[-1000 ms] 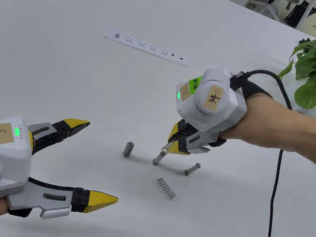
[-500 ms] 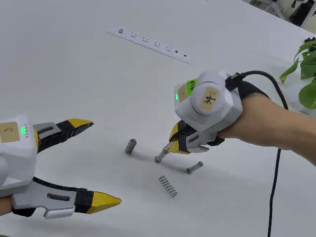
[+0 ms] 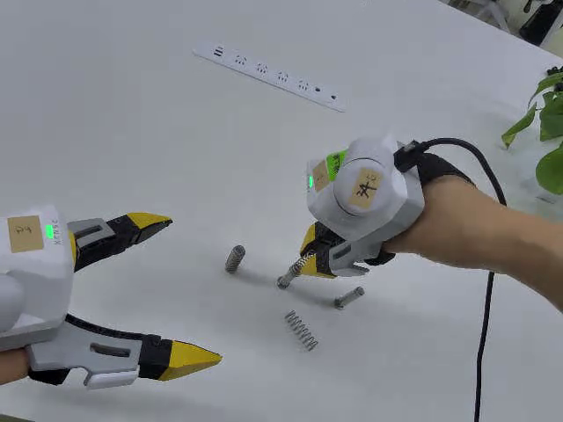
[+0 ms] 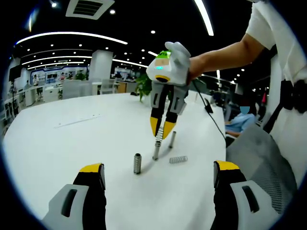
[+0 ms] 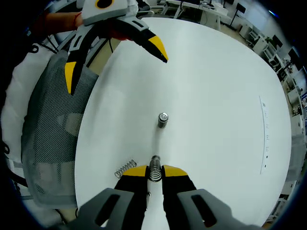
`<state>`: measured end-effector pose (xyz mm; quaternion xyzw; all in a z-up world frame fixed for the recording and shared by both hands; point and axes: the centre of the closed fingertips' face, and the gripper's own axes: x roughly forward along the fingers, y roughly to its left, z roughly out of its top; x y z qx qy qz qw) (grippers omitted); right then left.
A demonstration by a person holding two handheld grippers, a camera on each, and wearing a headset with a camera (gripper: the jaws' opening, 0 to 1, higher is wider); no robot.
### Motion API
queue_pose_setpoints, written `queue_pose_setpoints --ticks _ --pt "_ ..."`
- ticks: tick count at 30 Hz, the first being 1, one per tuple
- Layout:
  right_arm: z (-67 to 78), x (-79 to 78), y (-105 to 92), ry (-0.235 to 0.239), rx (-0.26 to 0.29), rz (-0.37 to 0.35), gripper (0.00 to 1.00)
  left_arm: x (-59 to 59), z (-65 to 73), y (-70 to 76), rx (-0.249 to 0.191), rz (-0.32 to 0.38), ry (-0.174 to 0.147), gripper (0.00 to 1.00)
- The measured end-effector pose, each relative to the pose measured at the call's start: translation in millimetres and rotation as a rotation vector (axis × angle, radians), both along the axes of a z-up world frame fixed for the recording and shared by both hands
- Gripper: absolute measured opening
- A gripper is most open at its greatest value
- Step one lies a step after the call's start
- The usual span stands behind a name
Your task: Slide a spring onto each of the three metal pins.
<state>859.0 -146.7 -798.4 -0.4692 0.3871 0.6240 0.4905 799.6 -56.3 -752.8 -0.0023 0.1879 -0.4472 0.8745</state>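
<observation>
Right gripper view: right hand-held gripper point(image 5: 154, 171) pinches light, squashy spring point(image 5: 154, 164) by upper coils (crushes easily) over pin point(image 3: 285, 281); left hand-held gripper point(image 3: 192, 290) wide, empty.

Tally at the white workbench point(image 3: 132, 114): 3 metal pins, i.e. left pin point(image 5: 163, 117), middle pin point(image 3: 283, 282), right pin point(image 3: 348, 298). 3 springs: fitted spring point(image 3: 234, 258), gripped spring point(image 3: 301, 265), loose spring point(image 3: 300, 330). 2 grippers: left gripper point(image 3: 192, 290) & right gripper point(image 3: 310, 259). Also 1 power strip point(image 3: 273, 76), 1 black cable point(image 3: 486, 299), 1 plant point(image 3: 552, 167).
</observation>
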Motion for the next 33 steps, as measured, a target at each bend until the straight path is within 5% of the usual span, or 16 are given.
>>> queue_pose_setpoints --ticks 33 --pt "-38.3 -0.1 4.2 -0.014 0.024 -0.036 0.12 -1.4 -1.8 -0.5 0.009 -0.005 0.01 0.95"
